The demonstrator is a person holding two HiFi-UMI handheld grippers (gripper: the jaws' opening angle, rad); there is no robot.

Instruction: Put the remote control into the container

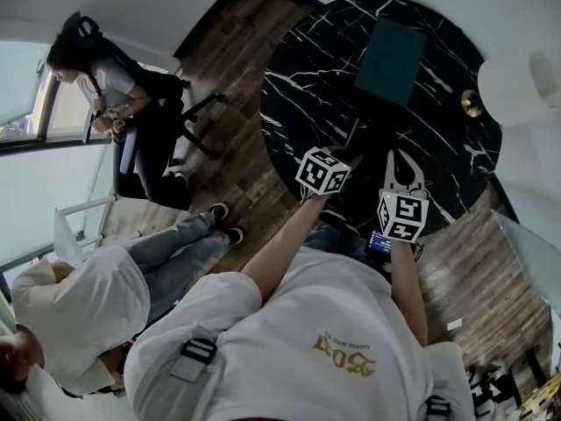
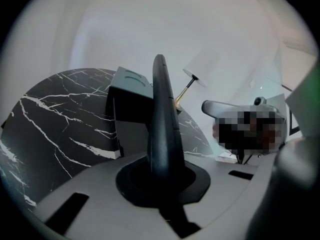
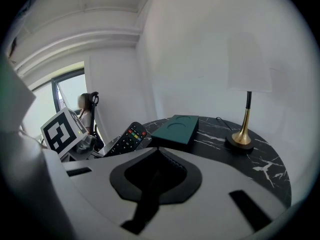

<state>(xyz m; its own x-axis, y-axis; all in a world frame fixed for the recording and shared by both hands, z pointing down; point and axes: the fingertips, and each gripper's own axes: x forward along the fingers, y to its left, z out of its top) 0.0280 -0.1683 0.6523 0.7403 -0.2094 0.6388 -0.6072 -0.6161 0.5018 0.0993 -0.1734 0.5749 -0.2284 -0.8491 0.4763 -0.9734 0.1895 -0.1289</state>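
- Left gripper: jaws clenched on the remote control, which they hold by its thin edges. It rises straight out from between them and is seen edge-on in the left gripper view.
- Right gripper: jaws closed together with nothing between them. The remote control shows ahead and to the left of them, its coloured buttons facing this gripper.
- Container: a dark green box lying flat, with two round hollows in its top. It is just beyond the left jaws and slightly left of the remote control. The remote control is outside it, near its closest corner.
- Table: round, black marble with white veins. It lies under and ahead of both pairs of jaws.
- Lamp: brass foot and white shade. It stands past the container, to the right of the right jaws.
- Seated person: far left of the jaws, off the table.
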